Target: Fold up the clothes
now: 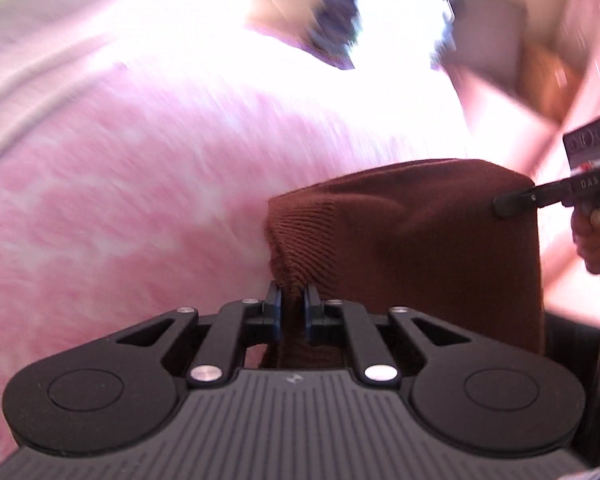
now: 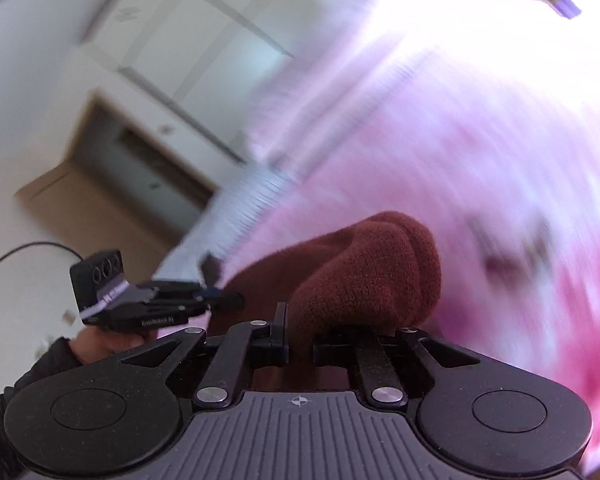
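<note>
pink bedding [image 1: 120, 200] — brown garment [image 1: 420, 240] between hand-held grippers

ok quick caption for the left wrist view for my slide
Left gripper and right gripper each pinch a corner of a brown knit garment, held above a blurred pink surface.

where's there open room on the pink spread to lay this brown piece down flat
The pink spread looks bare left of the brown garment, out to the pale edge band, though it is blurred. It is crowded at the garment itself: the left gripper pinches one corner and the right gripper another, its hand close by.
</note>
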`<state>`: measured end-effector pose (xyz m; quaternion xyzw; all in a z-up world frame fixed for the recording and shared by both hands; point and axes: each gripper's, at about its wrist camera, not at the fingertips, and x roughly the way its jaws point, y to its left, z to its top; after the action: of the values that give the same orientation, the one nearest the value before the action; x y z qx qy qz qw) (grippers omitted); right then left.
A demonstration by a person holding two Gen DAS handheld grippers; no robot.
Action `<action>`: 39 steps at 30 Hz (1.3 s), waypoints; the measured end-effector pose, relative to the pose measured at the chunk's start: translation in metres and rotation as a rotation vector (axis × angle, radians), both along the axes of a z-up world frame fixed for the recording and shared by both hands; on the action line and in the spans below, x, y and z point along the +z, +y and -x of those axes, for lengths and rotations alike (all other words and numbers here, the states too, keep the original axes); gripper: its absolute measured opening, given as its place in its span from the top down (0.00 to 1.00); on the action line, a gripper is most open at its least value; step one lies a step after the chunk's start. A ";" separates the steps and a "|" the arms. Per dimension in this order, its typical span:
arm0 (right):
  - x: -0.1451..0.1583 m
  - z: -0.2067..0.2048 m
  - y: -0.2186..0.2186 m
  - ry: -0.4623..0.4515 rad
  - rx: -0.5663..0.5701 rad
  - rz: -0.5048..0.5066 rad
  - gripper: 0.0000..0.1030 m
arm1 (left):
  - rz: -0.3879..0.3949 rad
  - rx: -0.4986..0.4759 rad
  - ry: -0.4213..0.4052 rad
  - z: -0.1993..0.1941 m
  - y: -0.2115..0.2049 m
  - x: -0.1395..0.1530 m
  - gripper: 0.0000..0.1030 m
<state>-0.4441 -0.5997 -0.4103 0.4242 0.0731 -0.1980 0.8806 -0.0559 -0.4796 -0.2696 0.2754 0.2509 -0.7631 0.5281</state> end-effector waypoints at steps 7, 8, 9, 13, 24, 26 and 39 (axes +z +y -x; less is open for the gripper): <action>0.160 -0.007 0.010 -0.062 0.086 0.565 0.92 | 0.382 0.148 0.069 -0.009 0.091 0.120 0.93; 0.177 -0.004 0.020 -0.075 0.094 0.632 0.92 | 0.424 0.156 0.075 -0.006 0.107 0.131 0.93; 0.193 -0.001 0.031 -0.089 0.102 0.698 0.92 | 0.465 0.164 0.081 -0.003 0.123 0.142 0.93; 0.224 0.003 0.084 -0.147 0.191 0.859 0.92 | 0.548 0.218 0.086 0.010 0.183 0.159 0.93; 0.083 -0.062 0.226 -0.043 0.828 0.720 0.92 | 0.167 0.574 0.096 0.027 0.365 -0.018 0.93; 0.052 -0.066 0.243 0.021 0.925 0.671 0.92 | 0.119 0.628 0.139 0.039 0.390 -0.052 0.93; 0.034 -0.091 0.114 0.097 0.545 0.348 0.92 | 0.099 0.534 0.143 -0.007 0.249 -0.009 0.93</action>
<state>-0.3531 -0.4853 -0.3762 0.2224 0.1910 0.0157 0.9559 -0.0488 -0.2304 -0.2783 0.1189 0.3135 -0.6257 0.7044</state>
